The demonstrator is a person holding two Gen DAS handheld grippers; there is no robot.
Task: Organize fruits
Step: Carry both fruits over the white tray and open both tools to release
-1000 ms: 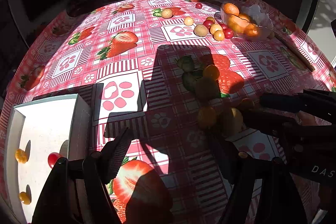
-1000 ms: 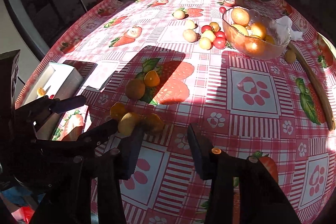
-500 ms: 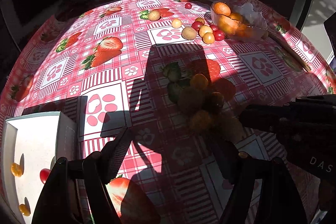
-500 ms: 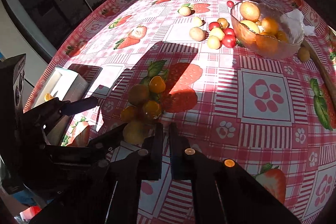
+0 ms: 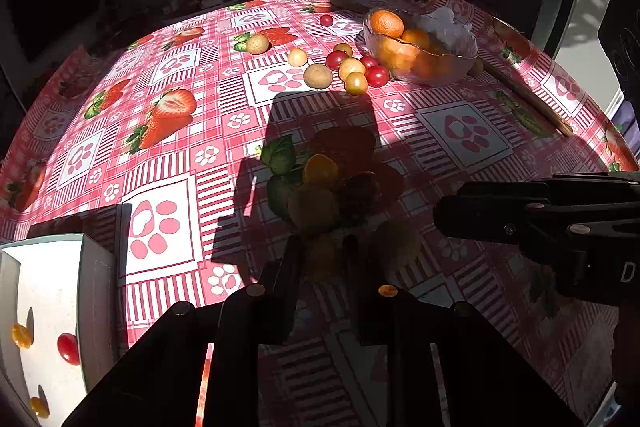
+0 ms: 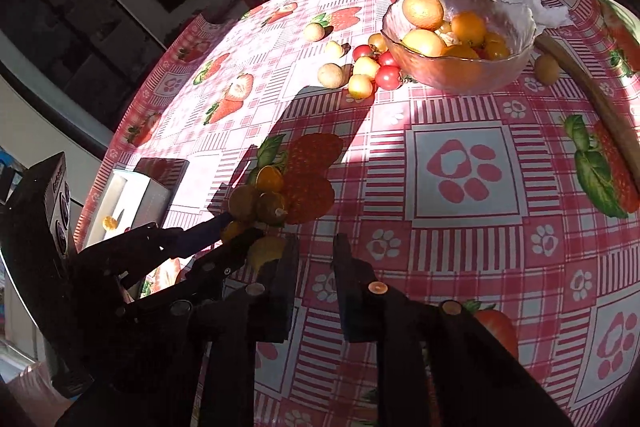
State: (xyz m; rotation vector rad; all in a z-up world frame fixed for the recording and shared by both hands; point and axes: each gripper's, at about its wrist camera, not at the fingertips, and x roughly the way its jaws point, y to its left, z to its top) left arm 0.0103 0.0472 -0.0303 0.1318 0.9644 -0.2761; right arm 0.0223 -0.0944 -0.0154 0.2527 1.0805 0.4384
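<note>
A cluster of small fruits lies in shadow mid-table: an orange one (image 5: 320, 169), a brownish one (image 5: 314, 205) and a yellow one (image 5: 396, 243). My left gripper (image 5: 322, 246) is shut on a small yellow-orange fruit (image 5: 323, 259) at the cluster's near edge. From the right wrist view that fruit (image 6: 233, 229) shows between the left gripper's fingers. My right gripper (image 6: 315, 243) hovers just right of the cluster, its jaws opening a little, only tablecloth between them. A yellow fruit (image 6: 266, 251) lies beside its left finger.
A white box (image 5: 96, 267) at the near left holds a red cherry tomato (image 5: 68, 348) and small yellow fruits. A glass bowl (image 6: 516, 23) of oranges stands far right, loose tomatoes and pale fruits (image 5: 352, 69) beside it. A wooden stick (image 5: 528, 99) lies along the right edge.
My left gripper moved forward to the cluster and went from wide open to shut on a small fruit. My right gripper closed from wide, then parted slightly, rolling and shifting toward the cluster.
</note>
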